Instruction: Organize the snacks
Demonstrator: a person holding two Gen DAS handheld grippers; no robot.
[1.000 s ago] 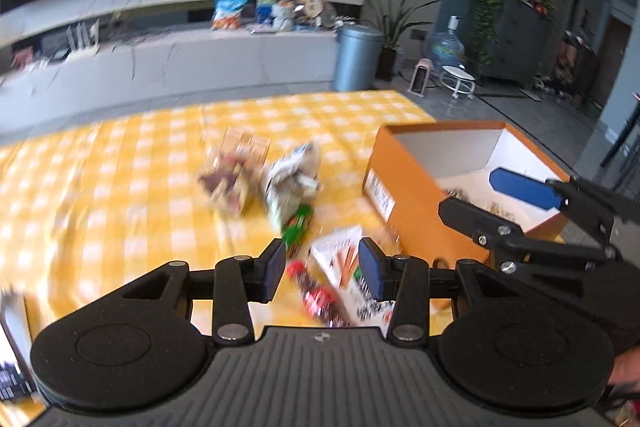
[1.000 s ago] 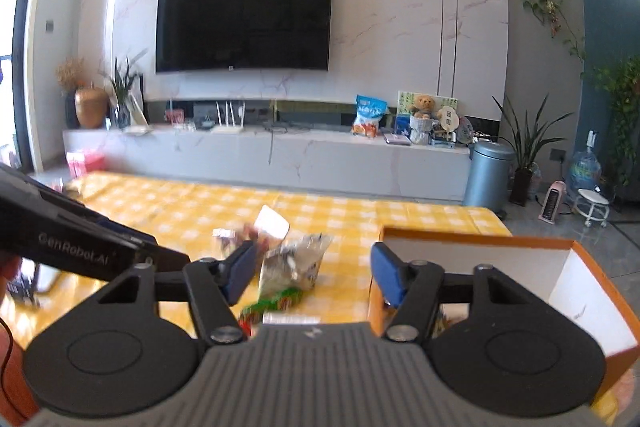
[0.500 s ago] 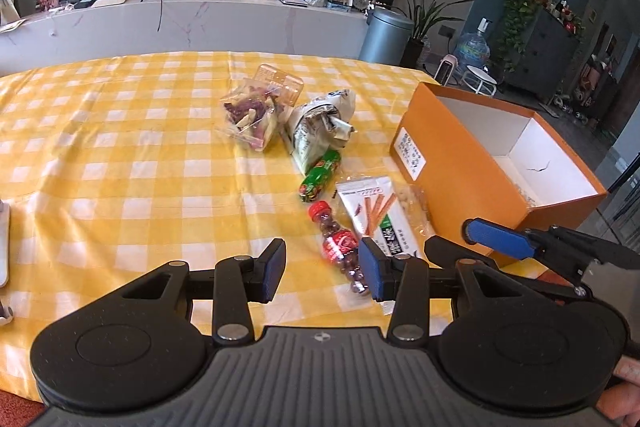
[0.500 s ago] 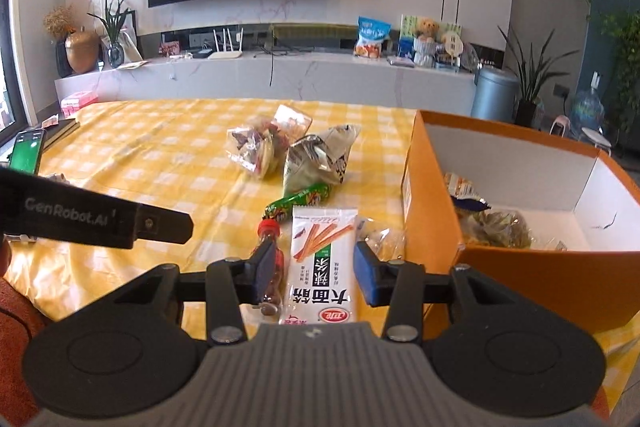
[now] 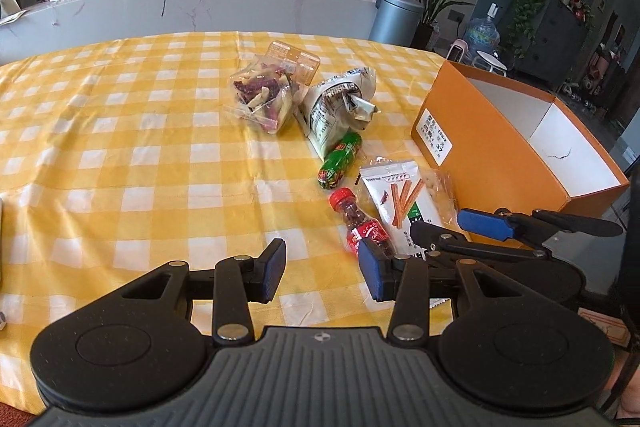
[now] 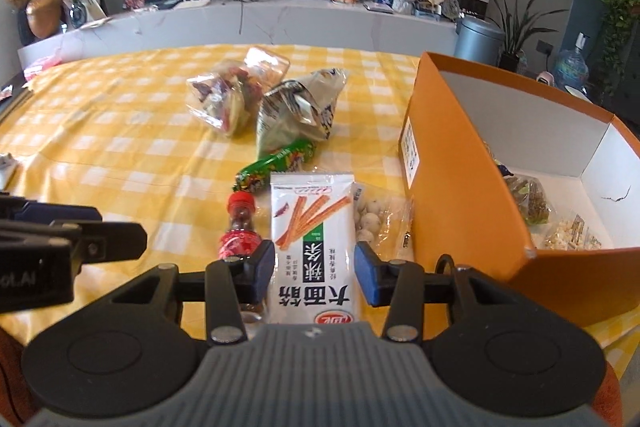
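Where checked yellow cloth (image 5: 132, 163) meets marble wall: both grippers part-open, apparently empty, above scattered snacks.

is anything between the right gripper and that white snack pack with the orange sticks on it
Nothing visible. The right gripper hangs with open jaws straddling the white snack pack, which lies flat on the tablecloth. The small red-capped bottle lies close beside the pack's left edge, next to one finger, not in the way.

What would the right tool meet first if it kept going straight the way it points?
Most likely the white spicy-strip packet, which lies flat on the yellow checked tablecloth between the right tool's open fingers; how much height remains is unclear.
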